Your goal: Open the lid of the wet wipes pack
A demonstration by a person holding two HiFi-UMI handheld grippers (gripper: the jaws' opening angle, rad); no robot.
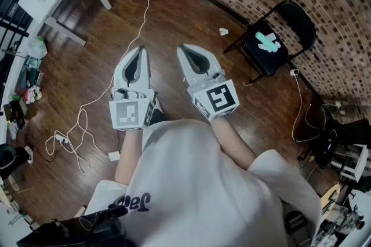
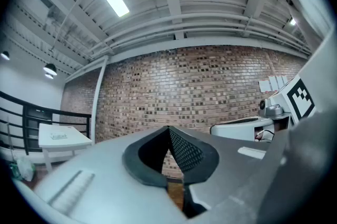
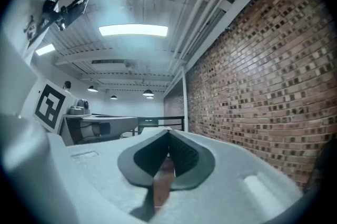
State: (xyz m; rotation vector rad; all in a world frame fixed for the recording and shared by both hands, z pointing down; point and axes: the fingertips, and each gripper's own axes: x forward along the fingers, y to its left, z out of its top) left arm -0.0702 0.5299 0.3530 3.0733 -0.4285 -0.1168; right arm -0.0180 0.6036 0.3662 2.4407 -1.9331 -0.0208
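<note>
Held level over the wood floor (image 1: 174,8): left gripper (image 1: 140,50) at 11 o'clock, right gripper (image 1: 182,48) at 12; each pair of jaws closed tip to tip, nothing between; teal item (image 1: 266,42) on black chair (image 1: 298,17) seat at 2 o'clock; cannot tell whether it is the wipes pack.

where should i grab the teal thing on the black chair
The teal thing lies flat on the seat of the black chair, with the backrest on its far side. Come from above at the open front, pinching across a narrow end; its finer shape is too small to tell.
</note>
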